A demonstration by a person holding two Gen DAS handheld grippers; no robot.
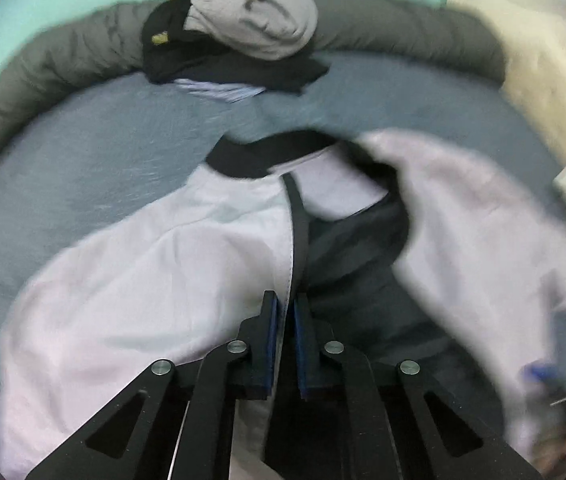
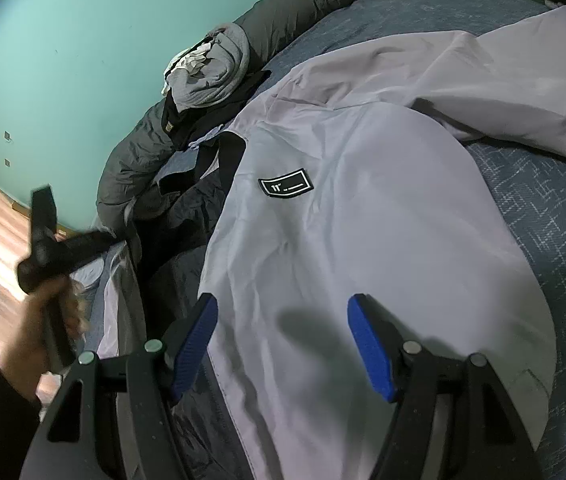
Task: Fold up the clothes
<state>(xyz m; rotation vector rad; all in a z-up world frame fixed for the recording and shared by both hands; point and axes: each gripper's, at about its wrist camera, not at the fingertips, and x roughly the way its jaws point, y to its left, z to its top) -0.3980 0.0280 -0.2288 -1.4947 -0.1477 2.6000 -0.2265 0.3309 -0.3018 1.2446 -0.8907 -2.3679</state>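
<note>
Left claw [image 1: 287, 312]: clenched on the front edge of the pale jacket [image 1: 163, 264], whose dark lining [image 1: 355, 256] lies open to the right.
Jacket axis: runs from near to far, collar [image 1: 251, 156] toward the clothes pile [image 1: 239, 36] on the bed [image 1: 83, 152].
Right claw [image 2: 283, 340]: released, fingers spread just over the jacket's near panel, badge [image 2: 286, 187] farther ahead.
Left hand [image 2: 43, 320]: at left, nearer the open front edge.
</note>
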